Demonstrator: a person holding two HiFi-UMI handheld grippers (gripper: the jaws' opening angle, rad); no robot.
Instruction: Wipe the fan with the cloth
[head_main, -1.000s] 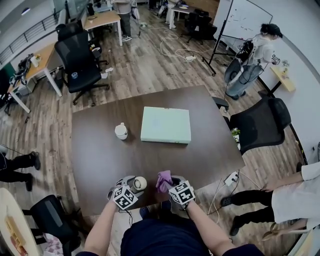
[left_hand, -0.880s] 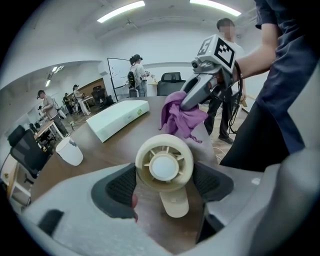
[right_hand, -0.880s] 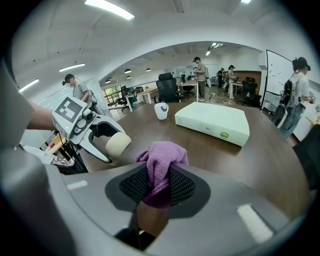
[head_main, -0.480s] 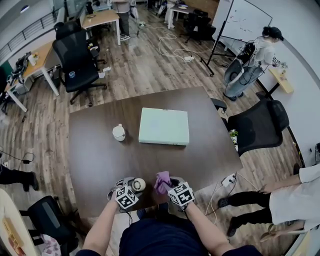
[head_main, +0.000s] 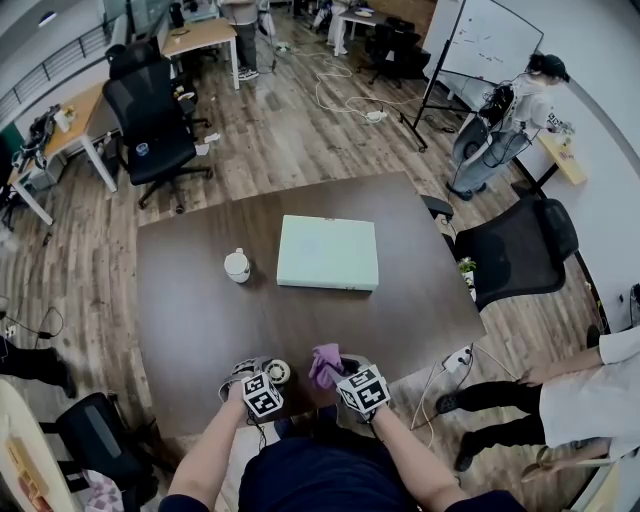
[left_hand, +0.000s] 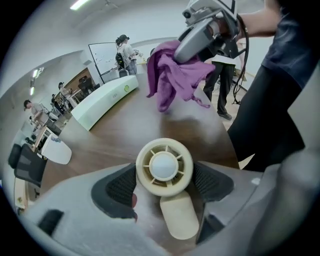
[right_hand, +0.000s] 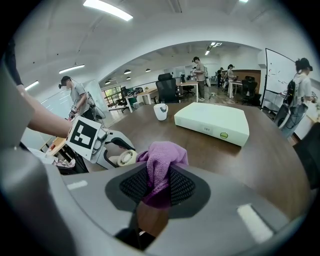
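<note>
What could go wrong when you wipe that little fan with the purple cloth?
The left gripper pinches the fan only by its round head, so it might twist or slip when the cloth in the right gripper pushes on it. It is close to the near edge of the table, so a slip could drop it to the floor. Loose cloth folds might snag in the grille slots.

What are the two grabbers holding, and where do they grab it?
The left gripper clamps the fan by the sides of its round head. The right gripper pinches the purple cloth by a bunched fold.
</note>
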